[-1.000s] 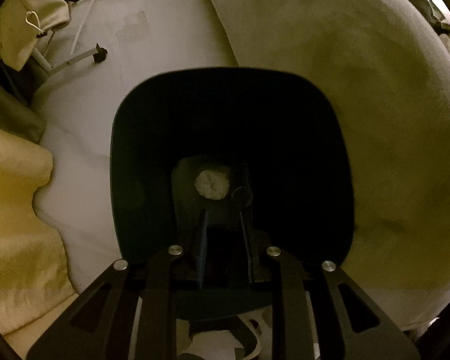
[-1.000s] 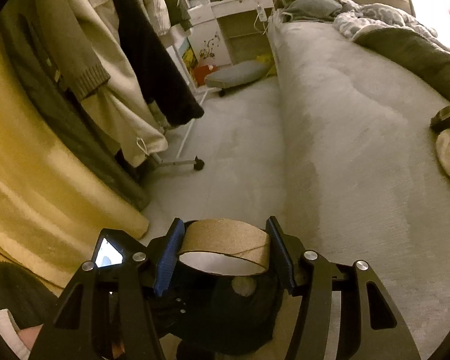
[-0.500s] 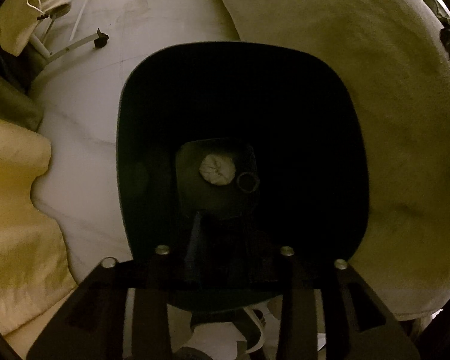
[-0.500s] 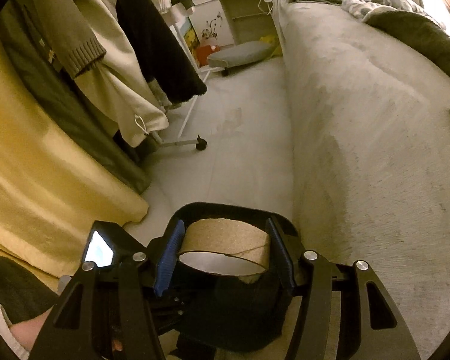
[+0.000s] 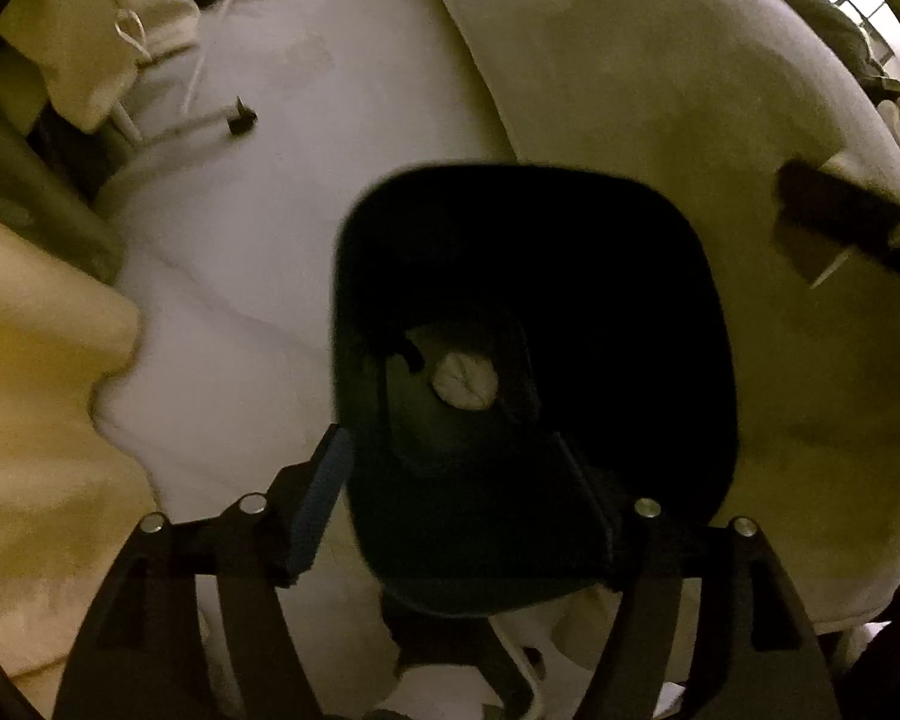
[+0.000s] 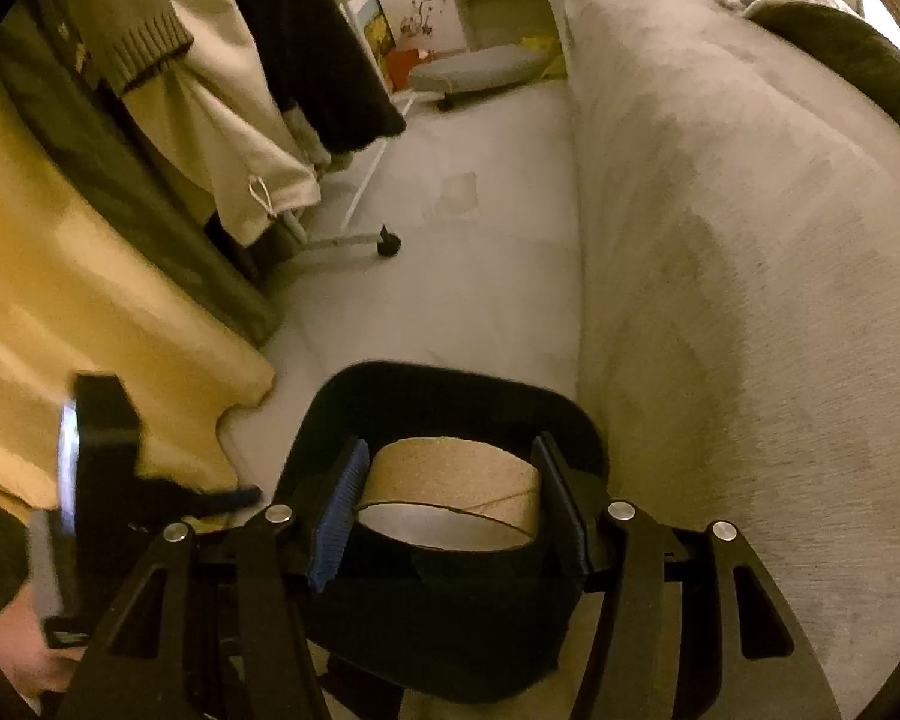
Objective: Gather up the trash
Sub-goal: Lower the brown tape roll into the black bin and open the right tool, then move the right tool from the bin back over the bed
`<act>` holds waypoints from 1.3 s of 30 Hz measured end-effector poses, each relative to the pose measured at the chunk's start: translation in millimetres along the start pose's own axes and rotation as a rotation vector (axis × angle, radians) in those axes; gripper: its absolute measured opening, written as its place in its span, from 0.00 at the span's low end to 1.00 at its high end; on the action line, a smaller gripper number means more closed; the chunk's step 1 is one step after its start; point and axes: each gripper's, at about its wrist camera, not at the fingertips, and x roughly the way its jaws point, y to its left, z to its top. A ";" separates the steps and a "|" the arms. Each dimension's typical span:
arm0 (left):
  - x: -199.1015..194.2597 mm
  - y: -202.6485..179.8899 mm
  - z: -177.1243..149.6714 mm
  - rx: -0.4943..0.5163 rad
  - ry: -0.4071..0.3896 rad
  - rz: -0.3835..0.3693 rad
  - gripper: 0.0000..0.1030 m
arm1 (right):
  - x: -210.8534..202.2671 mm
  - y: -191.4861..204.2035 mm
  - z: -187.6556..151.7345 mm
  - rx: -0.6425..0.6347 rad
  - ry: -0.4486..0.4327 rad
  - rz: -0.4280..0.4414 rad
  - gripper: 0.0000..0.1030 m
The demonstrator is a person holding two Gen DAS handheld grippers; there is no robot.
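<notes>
A black trash bin (image 5: 600,276) stands on the pale floor beside the bed. A crumpled white wad (image 5: 465,383) lies at its bottom. My left gripper (image 5: 456,480) is open, its jaws spread wide astride the bin's near rim. My right gripper (image 6: 450,498) is shut on a brown cardboard roll (image 6: 453,483) and holds it just above the bin's (image 6: 444,390) opening. The right gripper also shows at the right edge of the left wrist view (image 5: 852,228).
A beige bed (image 6: 750,240) runs along the right. A yellow blanket (image 6: 60,300) and hanging clothes (image 6: 222,96) fill the left. A white clothes-rack foot with a black caster (image 6: 387,243) rests on the floor beyond the bin.
My left gripper has opened wide and let go of the bin's rim. My right gripper has carried the cardboard roll forward over the bin's opening.
</notes>
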 end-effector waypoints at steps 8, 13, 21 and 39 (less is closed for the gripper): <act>-41.0 -5.2 4.5 0.048 -0.158 0.031 0.76 | 26.2 1.8 -9.1 -0.014 0.069 -0.020 0.56; -67.2 -8.3 7.0 0.067 -0.256 0.062 0.83 | 40.1 4.9 -14.2 -0.014 0.103 -0.020 0.56; -111.1 0.9 15.3 -0.001 -0.429 0.040 0.90 | 59.0 8.8 -26.6 -0.042 0.178 -0.030 0.56; -192.2 -6.1 21.6 -0.065 -0.642 -0.027 0.94 | 58.8 16.8 -29.0 -0.068 0.170 -0.018 0.75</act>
